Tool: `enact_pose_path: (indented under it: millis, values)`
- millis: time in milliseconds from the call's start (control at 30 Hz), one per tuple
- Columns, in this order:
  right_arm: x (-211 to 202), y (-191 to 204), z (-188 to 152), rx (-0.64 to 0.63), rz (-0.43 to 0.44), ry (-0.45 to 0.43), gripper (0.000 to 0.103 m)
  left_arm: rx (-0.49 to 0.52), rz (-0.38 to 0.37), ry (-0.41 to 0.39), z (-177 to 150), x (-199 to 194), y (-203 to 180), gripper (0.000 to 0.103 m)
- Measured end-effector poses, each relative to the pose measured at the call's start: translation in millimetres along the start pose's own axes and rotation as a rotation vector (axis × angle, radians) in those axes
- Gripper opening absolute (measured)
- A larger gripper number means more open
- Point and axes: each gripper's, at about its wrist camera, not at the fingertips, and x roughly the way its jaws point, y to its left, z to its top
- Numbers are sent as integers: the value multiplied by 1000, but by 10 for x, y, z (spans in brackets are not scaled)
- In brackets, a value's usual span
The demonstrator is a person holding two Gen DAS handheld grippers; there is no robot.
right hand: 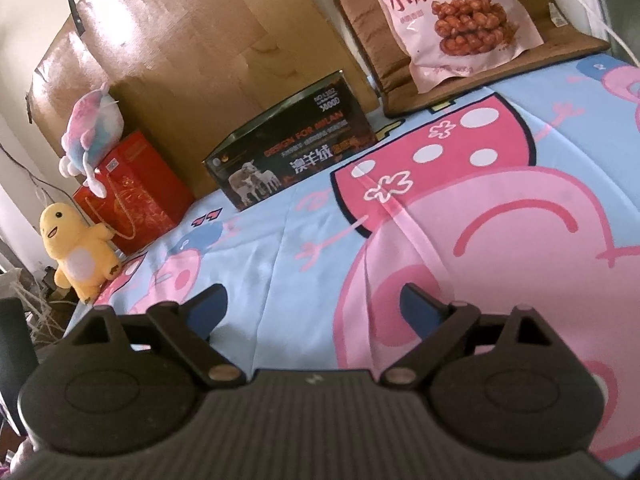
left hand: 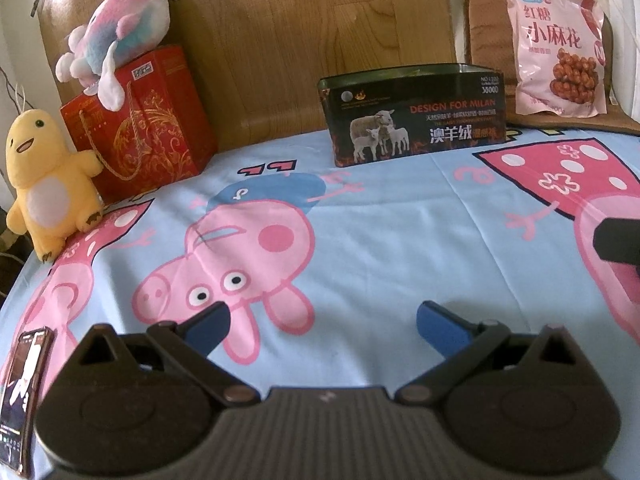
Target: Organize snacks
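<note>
Pink and glossy, a snack bag [left hand: 558,40] printed with fried dough twists leans upright on a brown woven cushion [left hand: 484,20] at the far right edge of a bed, its cartoon-pig sheet [left hand: 380,232] stretched flat in the foreground. Just left of the cushion, and apart from the bag, stands a dark open-topped tin [left hand: 412,116] showing sheep on its side; what lies inside it is hidden from both cameras.

The left hand-held gripper [left hand: 322,322] hovers low over the sheet with its blue-padded fingers spread wide and nothing between them. The right hand-held gripper [right hand: 314,310] is likewise wide open and empty, angled toward the bag and tin from nearer the bed's right side; its dark tip [left hand: 618,246] shows at the edge of the left view.

Along the headboard [left hand: 300,40] on the left sit a red gift bag [left hand: 152,120] topped by a pastel plush toy [left hand: 116,32], with a yellow plush toy [left hand: 48,176] beside it. A phone [left hand: 24,392] lies on the sheet near the left hand-held gripper.

As for progress, the scene reads two ways: the bag may be waiting to go into the tin, or the tin may already hold other snacks with the bag parked on its cushion. No loose snacks are visible on the sheet.
</note>
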Motion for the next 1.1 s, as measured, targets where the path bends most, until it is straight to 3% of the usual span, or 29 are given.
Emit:
enact_pose_path:
  millis: [200, 1100]
  values:
    - [-29, 13, 6, -19, -26, -38, 96, -6, 5, -8, -3, -13, 13, 103]
    - [25, 68, -29, -42, -10, -10, 97, -47, 50, -72, -2, -90, 213, 103]
